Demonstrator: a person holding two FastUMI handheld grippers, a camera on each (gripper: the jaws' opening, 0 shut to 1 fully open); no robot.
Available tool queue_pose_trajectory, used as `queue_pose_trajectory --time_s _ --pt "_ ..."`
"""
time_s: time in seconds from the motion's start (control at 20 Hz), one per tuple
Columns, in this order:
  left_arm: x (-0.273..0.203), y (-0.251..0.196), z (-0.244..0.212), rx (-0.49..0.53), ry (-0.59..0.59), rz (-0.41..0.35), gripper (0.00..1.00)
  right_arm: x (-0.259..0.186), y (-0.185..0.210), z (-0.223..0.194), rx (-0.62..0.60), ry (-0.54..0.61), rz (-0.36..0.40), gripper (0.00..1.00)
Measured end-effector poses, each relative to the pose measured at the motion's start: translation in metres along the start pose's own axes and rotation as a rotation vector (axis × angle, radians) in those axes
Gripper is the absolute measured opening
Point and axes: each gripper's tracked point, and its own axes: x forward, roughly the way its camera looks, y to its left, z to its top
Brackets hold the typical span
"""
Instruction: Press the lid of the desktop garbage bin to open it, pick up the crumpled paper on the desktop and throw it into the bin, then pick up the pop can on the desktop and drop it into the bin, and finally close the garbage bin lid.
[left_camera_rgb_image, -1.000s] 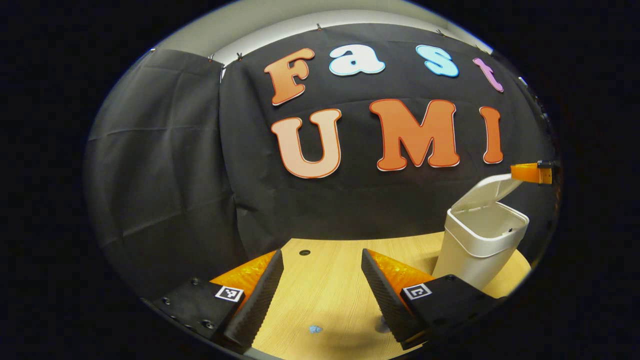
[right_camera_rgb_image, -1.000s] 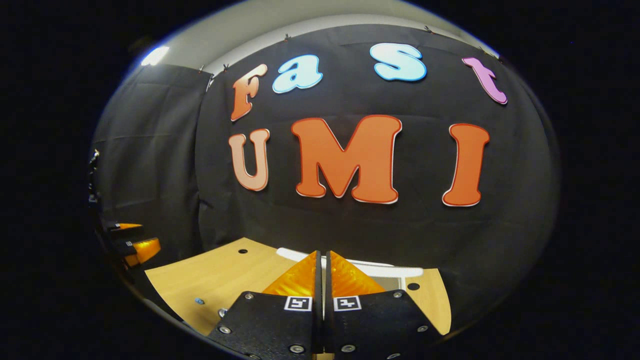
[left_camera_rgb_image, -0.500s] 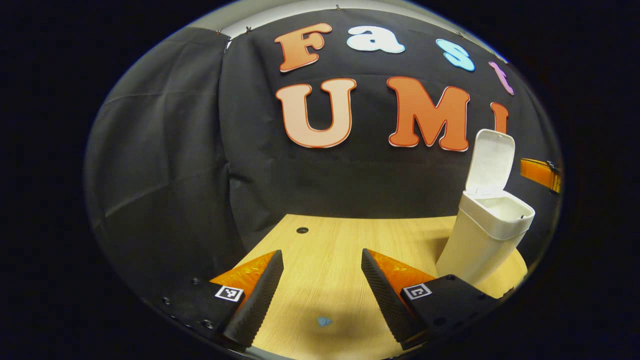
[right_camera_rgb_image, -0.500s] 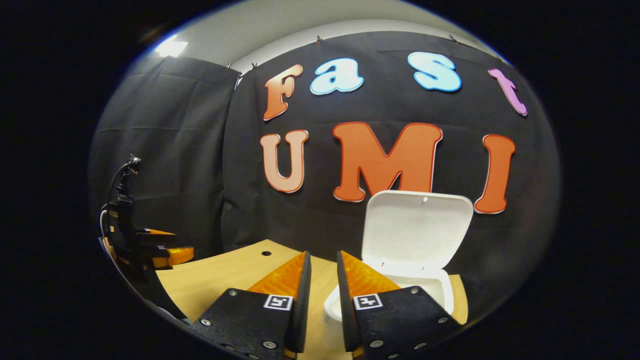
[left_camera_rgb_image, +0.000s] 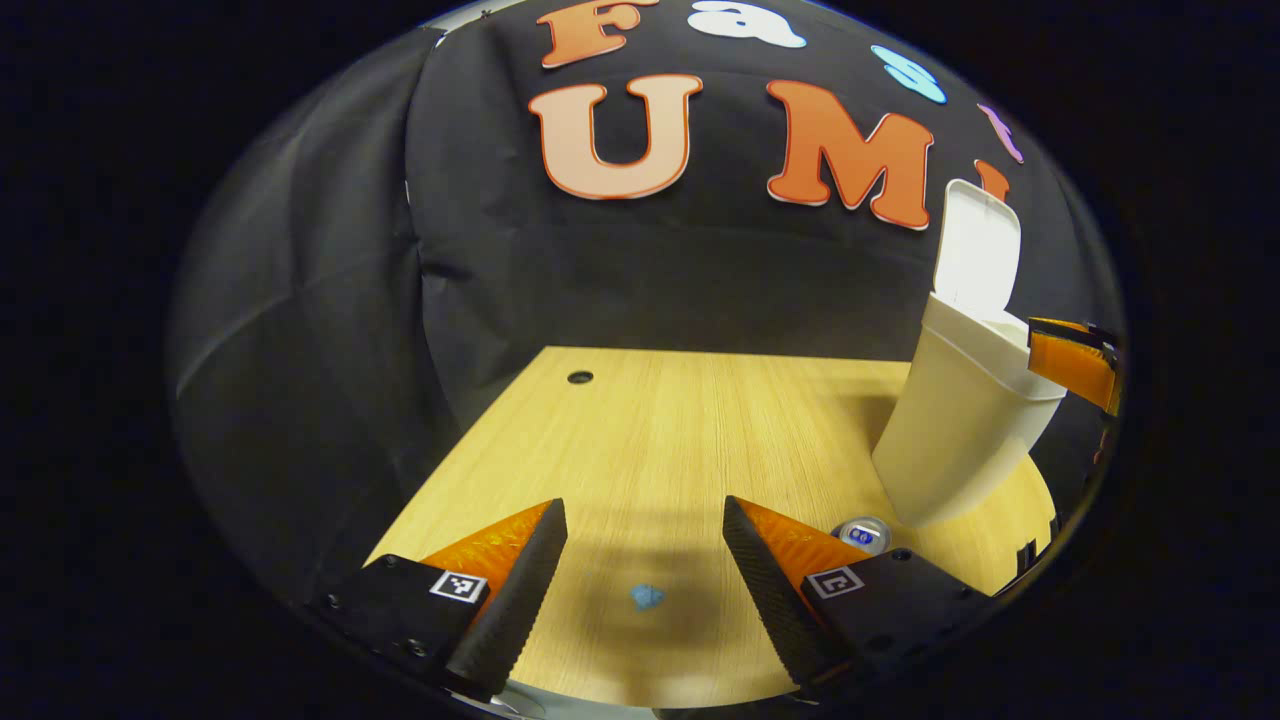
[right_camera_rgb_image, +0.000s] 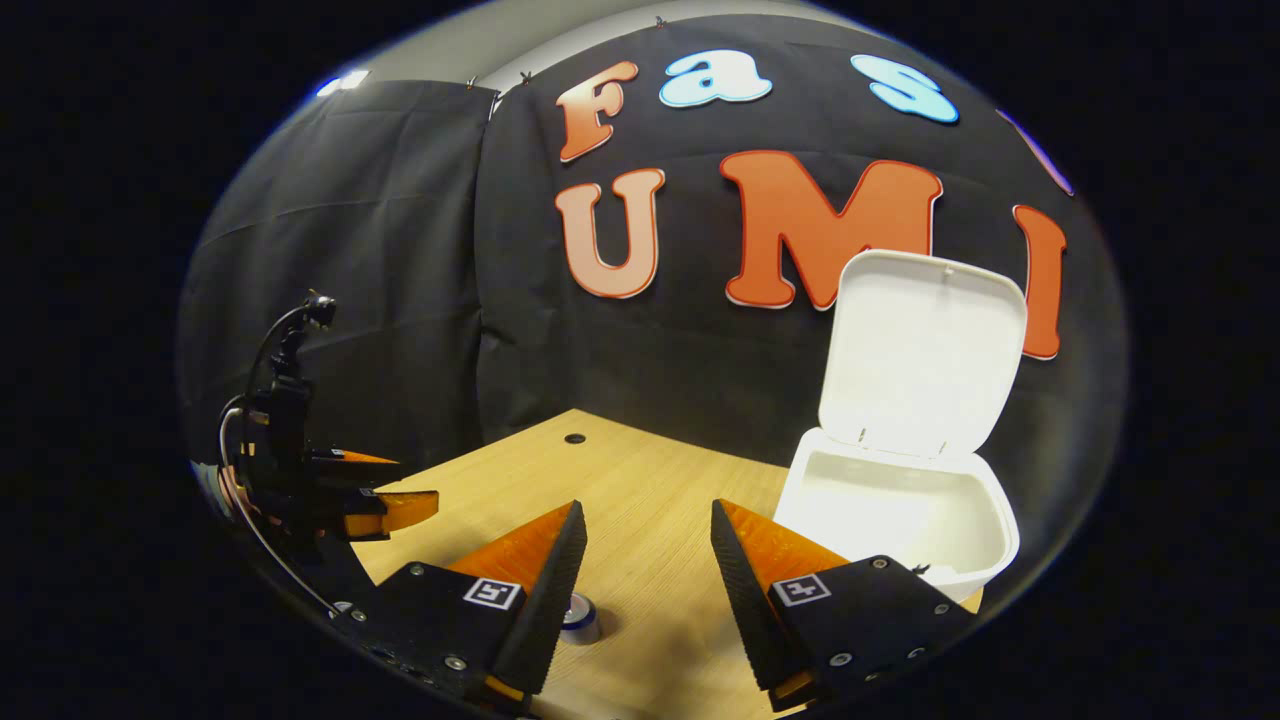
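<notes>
The white desktop bin (right_camera_rgb_image: 900, 520) stands on the wooden table with its lid (right_camera_rgb_image: 925, 350) swung fully upright and its inside showing. In the left gripper view the bin (left_camera_rgb_image: 955, 430) is at the right. The pop can (left_camera_rgb_image: 865, 533) stands upright near the bin's base, its silver top showing; it also peeks out beside my right gripper's left finger as the can (right_camera_rgb_image: 578, 617). My left gripper (left_camera_rgb_image: 645, 525) hangs open above the table with nothing between its fingers. My right gripper (right_camera_rgb_image: 645, 520) is open just left of the bin. The left gripper (right_camera_rgb_image: 375, 500) also shows far left.
A small blue mark (left_camera_rgb_image: 647, 597) lies on the wooden table (left_camera_rgb_image: 660, 430) between my left gripper's fingers. A cable hole (left_camera_rgb_image: 579, 377) sits near the table's far left corner. One finger of the right gripper (left_camera_rgb_image: 1075, 360) pokes in beside the bin's rim.
The bin lid has sprung from nearly flat to fully upright. My right gripper has gone from shut to open and drawn back. The left gripper's view has tipped down toward the table.
</notes>
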Motion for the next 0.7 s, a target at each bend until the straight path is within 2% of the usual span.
queue_pose_trajectory --time_s 0.05,0.1,0.25,0.3,0.35,0.45,0.5,0.65,0.7 --pt "0.005 -0.002 -0.009 0.001 0.024 -0.011 1.0 0.002 0.005 -0.012 -0.001 0.029 0.009 0.78" --pt "0.009 -0.001 -0.017 0.004 0.046 -0.02 0.96 0.004 0.01 -0.024 -0.004 0.055 0.012 0.79" --pt "0.022 0.0 -0.041 0.021 0.121 -0.035 0.96 0.012 0.019 -0.056 -0.018 0.122 0.015 0.84" --pt "0.025 -0.001 -0.049 0.027 0.144 -0.041 1.0 0.016 0.024 -0.067 -0.013 0.146 0.024 0.86" --pt "0.03 -0.003 -0.057 0.032 0.165 -0.051 1.0 0.018 0.029 -0.077 -0.003 0.173 0.037 0.87" --pt "0.038 -0.004 -0.073 0.038 0.218 -0.069 1.0 0.025 0.039 -0.099 0.022 0.227 0.063 0.84" --pt "0.041 -0.005 -0.079 0.04 0.243 -0.079 1.0 0.028 0.044 -0.11 0.029 0.247 0.07 0.9" --pt "0.049 -0.002 -0.094 0.061 0.306 -0.097 1.0 0.031 0.052 -0.134 0.026 0.307 0.08 0.94" --pt "0.051 -0.002 -0.101 0.073 0.328 -0.101 0.96 0.034 0.055 -0.141 0.024 0.322 0.078 0.95"
